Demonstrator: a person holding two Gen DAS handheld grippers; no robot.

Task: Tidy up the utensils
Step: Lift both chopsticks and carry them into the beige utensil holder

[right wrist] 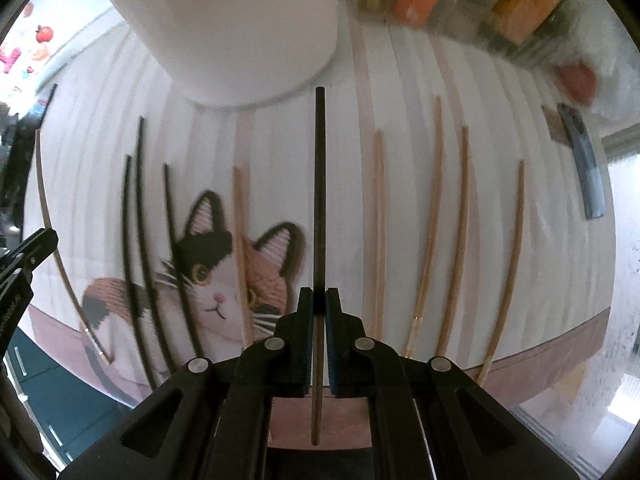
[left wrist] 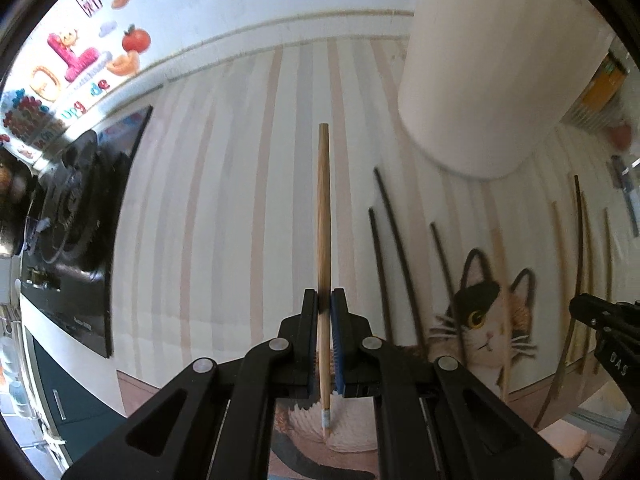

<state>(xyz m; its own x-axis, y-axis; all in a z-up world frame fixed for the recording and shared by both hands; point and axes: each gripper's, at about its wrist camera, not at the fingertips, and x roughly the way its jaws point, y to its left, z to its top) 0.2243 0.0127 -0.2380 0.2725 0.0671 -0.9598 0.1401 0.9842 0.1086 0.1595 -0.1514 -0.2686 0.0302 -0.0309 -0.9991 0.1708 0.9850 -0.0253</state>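
The left gripper is pointing steeply down over the desk, its fingers clenching a light wooden chopstick. The stick is running straight out past the fingertips, and its other end, with a pale band, is showing behind them between the arms of the gripper.

The right gripper is pointing straight down, its fingers clenching a dark chopstick. That stick is likewise sticking out ahead of the tips, with its browner end trailing back between the gripper arms.

Below both is lying a striped mat with a calico cat printed on it. A white cup is standing on the far part of the mat, just beyond the tip of the dark chopstick as the right camera sees it, and to the right of the wooden one in the left view.

More chopsticks are lying on the mat, roughly parallel. Three dark ones are resting left of the cat, crossing its edge, with a thin wooden one further left. One wooden stick is lying across the cat's face. Four wooden ones are lying to the right, apart from each other.

A grey flat object is lying near the right end of the mat; what it is cannot be told. A black stove is sitting at the desk's left end.
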